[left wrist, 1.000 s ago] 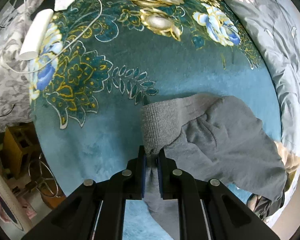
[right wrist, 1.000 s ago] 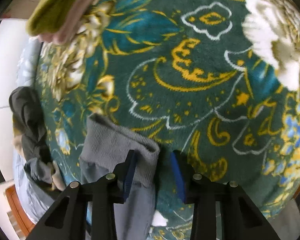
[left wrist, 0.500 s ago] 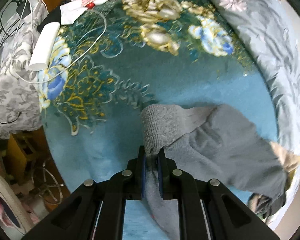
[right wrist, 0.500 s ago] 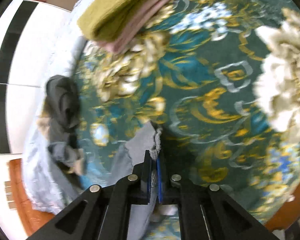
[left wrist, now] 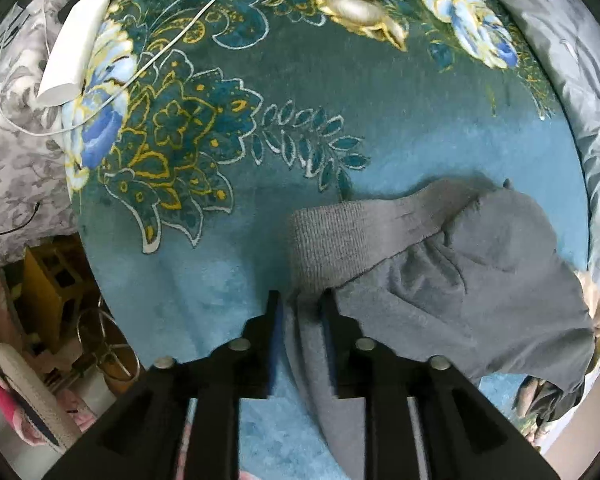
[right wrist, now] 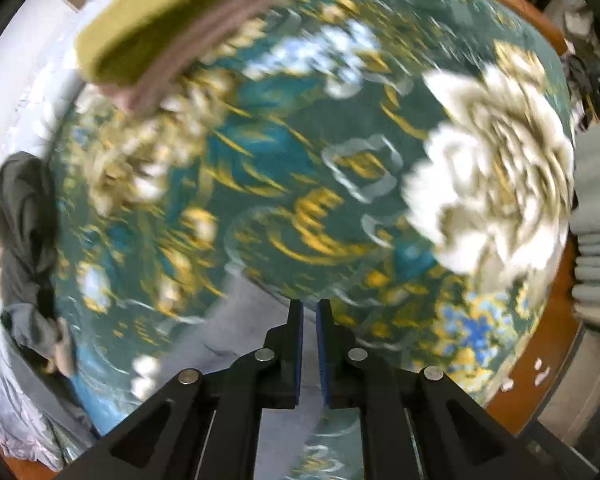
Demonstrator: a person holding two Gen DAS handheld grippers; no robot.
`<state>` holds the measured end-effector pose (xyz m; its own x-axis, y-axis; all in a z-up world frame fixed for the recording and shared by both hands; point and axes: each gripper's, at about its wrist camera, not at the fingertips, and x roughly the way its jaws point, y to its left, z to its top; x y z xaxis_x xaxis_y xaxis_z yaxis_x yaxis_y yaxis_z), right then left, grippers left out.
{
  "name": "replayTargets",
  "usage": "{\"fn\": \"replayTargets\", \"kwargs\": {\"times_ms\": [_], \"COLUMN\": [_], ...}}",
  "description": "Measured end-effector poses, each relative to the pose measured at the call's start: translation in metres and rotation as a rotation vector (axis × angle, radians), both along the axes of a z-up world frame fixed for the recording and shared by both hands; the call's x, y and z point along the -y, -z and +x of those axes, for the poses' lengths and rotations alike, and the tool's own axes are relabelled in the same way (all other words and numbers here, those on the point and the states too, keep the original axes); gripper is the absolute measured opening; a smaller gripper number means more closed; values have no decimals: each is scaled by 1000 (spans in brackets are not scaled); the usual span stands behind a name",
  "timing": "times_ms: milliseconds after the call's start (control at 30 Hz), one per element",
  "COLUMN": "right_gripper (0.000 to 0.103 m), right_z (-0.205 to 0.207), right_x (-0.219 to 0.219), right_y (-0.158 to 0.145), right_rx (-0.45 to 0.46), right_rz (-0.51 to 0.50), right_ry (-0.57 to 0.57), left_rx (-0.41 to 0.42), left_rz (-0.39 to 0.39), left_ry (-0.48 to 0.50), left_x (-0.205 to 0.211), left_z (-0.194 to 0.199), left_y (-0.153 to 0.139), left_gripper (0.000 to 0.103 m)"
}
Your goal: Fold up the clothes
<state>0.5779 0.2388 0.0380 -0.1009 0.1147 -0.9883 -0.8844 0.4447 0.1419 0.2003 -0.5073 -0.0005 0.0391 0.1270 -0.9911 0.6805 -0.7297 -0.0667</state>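
Two sets of tongs point down at a bed covered by a teal flowered blanket (left wrist: 400, 128). Nearest in the left view, the left gripper (left wrist: 300, 304) has its jaws opening, with the ribbed cuff of a grey garment (left wrist: 440, 288) lying loosely between them; the fabric spreads from there to the right across the blanket, crumpled, its far edge reaching toward a pale grey flowered quilt (left wrist: 572, 92) along the bed's right side. Farther off on the left lie a white oblong object (left wrist: 76, 44) and a thin white cable (left wrist: 172, 36) looping over the blanket. In the right view, which is blurred, the right gripper (right wrist: 309, 312) has its blue pads almost pressed together and just starting to part; whether any cloth is pinched between them cannot be told, though grey fabric (right wrist: 236, 340) lies just below and left of the tips. Beyond, at the left edge, sits a dark crumpled heap of clothing (right wrist: 24, 216), and at the far top a folded stack, olive on pink (right wrist: 172, 20).
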Motion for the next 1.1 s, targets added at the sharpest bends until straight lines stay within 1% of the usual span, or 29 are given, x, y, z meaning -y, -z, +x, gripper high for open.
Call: {"fn": "replayTargets", "kwargs": {"times_ms": [67, 133, 200, 300, 367, 433, 467, 500, 600, 667, 700, 733, 767, 800, 833, 867, 967, 1067, 1100], "right_gripper": [10, 14, 23, 27, 30, 39, 50, 57, 57, 57, 56, 51, 32, 23, 11, 7, 6, 5, 5], "right_z": [-33, -80, -132, -216, -276, -337, -364, -388, -451, -482, -492, -498, -498, -496, -494, -491, -481, -438, -418], "right_x": [-21, -35, -48, -66, -80, -93, -99, -105, -118, -125, -127, -129, -130, -130, -131, -130, -119, -93, -78], "right_y": [-8, -10, -12, -20, -30, -40, -45, -48, -51, -46, -44, -39, -35, -31, -27, -27, -52, -101, -110], "right_rx": [-36, -102, -179, -303, -340, -353, -357, -355, -302, -228, -178, -124, -99, -87, -76, -84, -119, -258, -268], "right_rz": [29, 49, 65, 83, 101, 135, 150, 161, 161, 145, 132, 118, 103, 87, 71, 69, 153, 304, 343], "right_ry": [-35, -104, -175, -273, -369, -469, -511, -547, -631, -659, -666, -665, -654, -640, -625, -619, -678, -674, -676], "left_rx": [2, -6, -13, -23, -36, -56, -65, -73, -89, -92, -92, -92, -90, -87, -86, -85, -88, -88, -83], "left_rz": [-18, -19, -18, 0, 20, 54, 69, 79, 110, 122, 126, 127, 126, 129, 136, 148, 197, 218, 218], "left_ry": [-24, -49, -67, -58, -55, -42, -31, -16, 36, 74, 92, 106, 115, 118, 113, 105, 90, 113, 129], "left_x": [8, 15, 20, 20, 17, 13, 10, 6, -8, -15, -18, -21, -24, -26, -27, -28, -37, -50, -55], "left_z": [-1, -2, -4, -12, -17, -25, -30, -35, -52, -62, -66, -70, -73, -75, -76, -77, -80, -82, -81], "left_y": [-4, -9, -13, -14, -14, -14, -14, -14, -15, -14, -14, -13, -13, -12, -11, -10, -8, -8, -8], "left_gripper": [43, 43, 46, 48, 48, 48, 49, 49, 49, 50, 50, 50, 50, 50, 50, 50, 50, 50, 50]}}
